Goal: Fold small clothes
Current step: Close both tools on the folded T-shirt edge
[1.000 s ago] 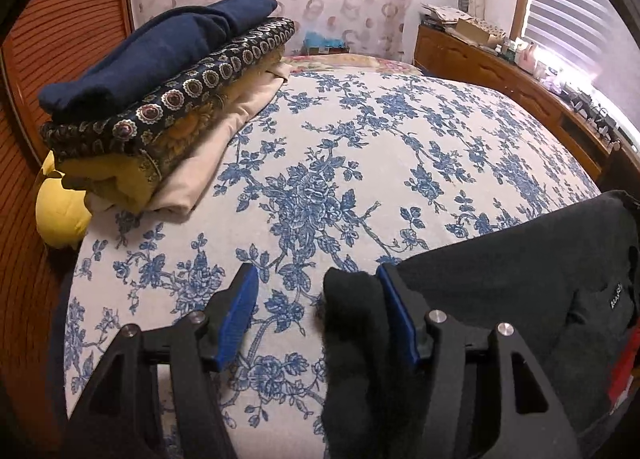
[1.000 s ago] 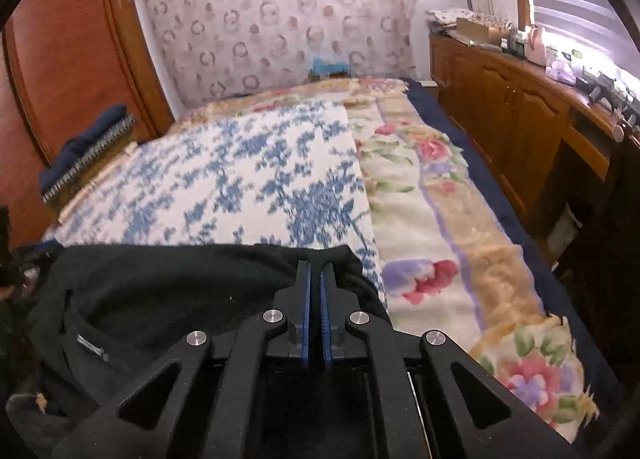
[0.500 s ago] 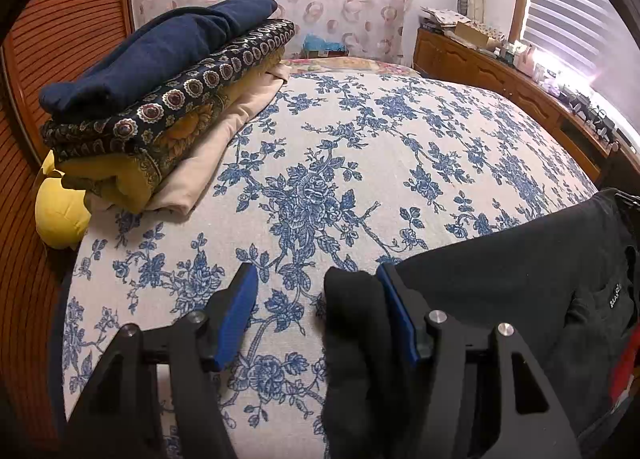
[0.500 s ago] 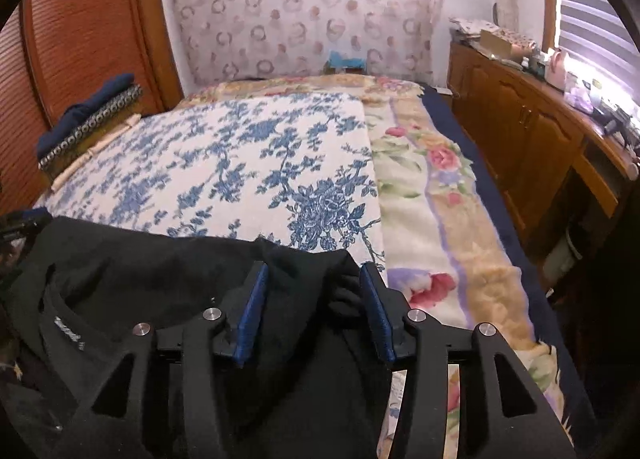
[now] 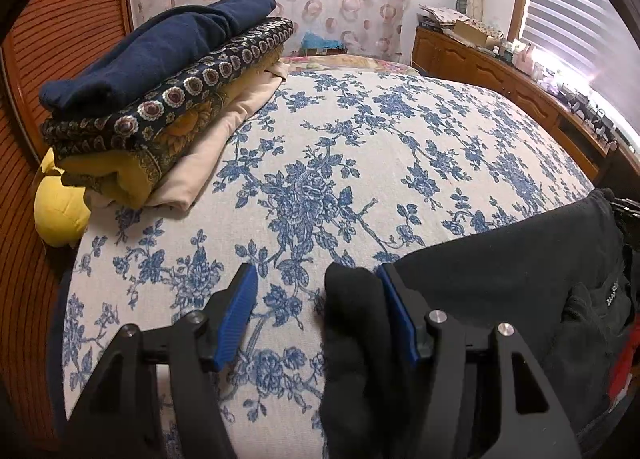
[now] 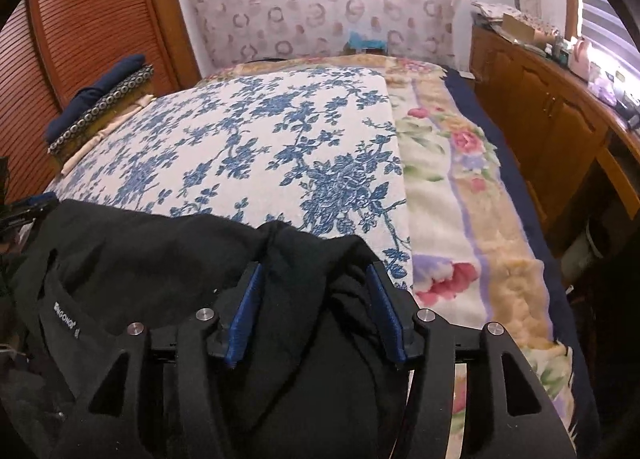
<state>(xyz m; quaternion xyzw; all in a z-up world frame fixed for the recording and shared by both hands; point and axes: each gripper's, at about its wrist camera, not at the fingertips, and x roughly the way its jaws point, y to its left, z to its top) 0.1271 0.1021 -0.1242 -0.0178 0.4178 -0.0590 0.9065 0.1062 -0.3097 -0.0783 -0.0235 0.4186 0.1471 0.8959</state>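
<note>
My left tool (image 5: 312, 299) is sitting wide open, with one corner of the black garment (image 5: 520, 263) bunched against its right pad. My right tool (image 6: 316, 315) is wide open too, and a hump of the same cloth is lying loose between its pads. So neither one is gripping anything.

The bed (image 5: 360, 163) is the biggest thing I am looking at, with a blue flower cover. The black garment is lying at the near edge of it, creased and lumpy. I am thinking the good way is to flatten it first, then pinch one thin edge in each tool, not a fat bunch. The folded pile (image 5: 160, 99) is sitting well apart, far left.
</note>
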